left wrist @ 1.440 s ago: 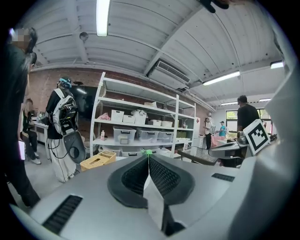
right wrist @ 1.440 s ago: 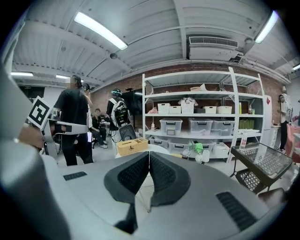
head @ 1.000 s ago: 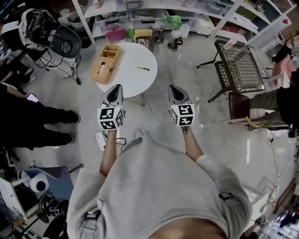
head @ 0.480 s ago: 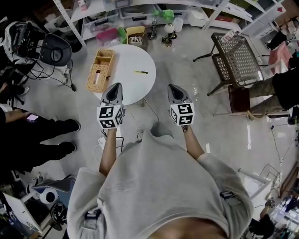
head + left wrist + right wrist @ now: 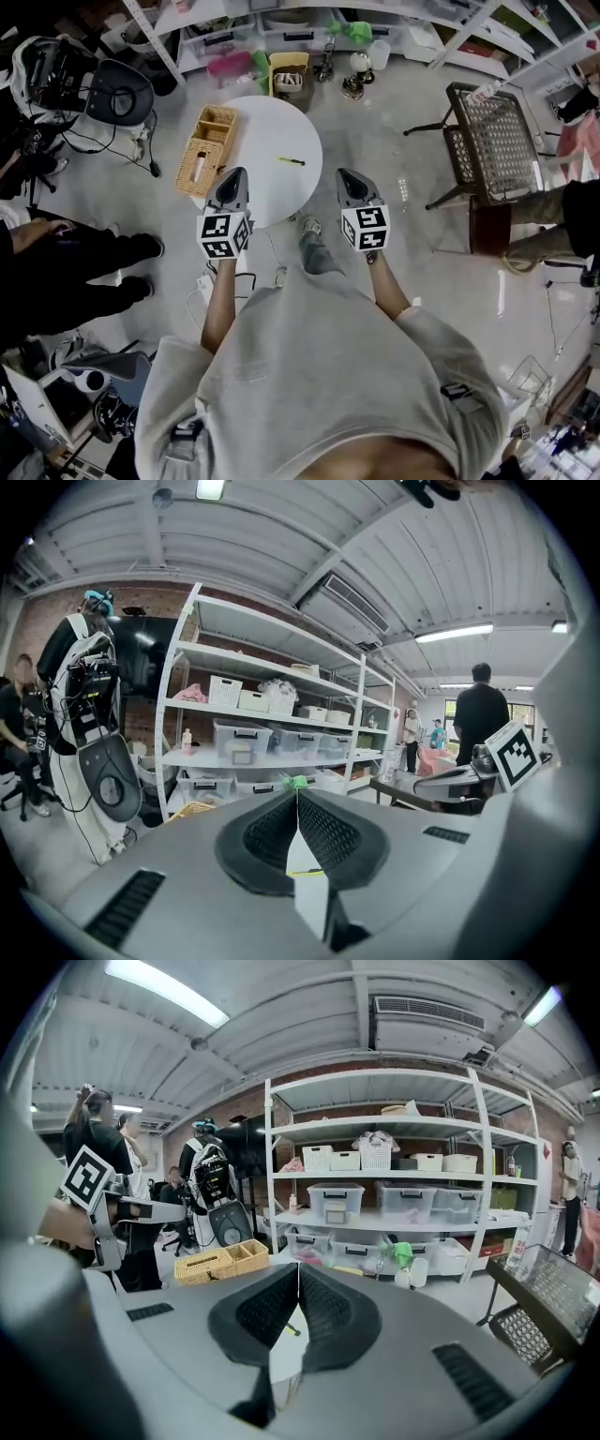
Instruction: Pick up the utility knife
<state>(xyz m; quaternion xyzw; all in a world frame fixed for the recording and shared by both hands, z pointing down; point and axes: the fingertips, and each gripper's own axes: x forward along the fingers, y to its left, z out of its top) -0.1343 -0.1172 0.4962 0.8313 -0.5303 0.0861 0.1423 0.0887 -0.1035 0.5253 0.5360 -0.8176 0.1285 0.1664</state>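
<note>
In the head view we see the utility knife (image 5: 290,161) lying on the round white surface (image 5: 267,117), past our left claw (image 5: 234,178) and right claw (image 5: 347,178). The left gripper view shows the left claw (image 5: 297,794) closed and empty. The right gripper view shows the right claw (image 5: 298,1269) closed and empty too.

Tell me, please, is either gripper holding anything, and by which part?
Nothing is held: left gripper and right gripper are both shut and empty; the utility knife lies untouched on the round table.
</note>
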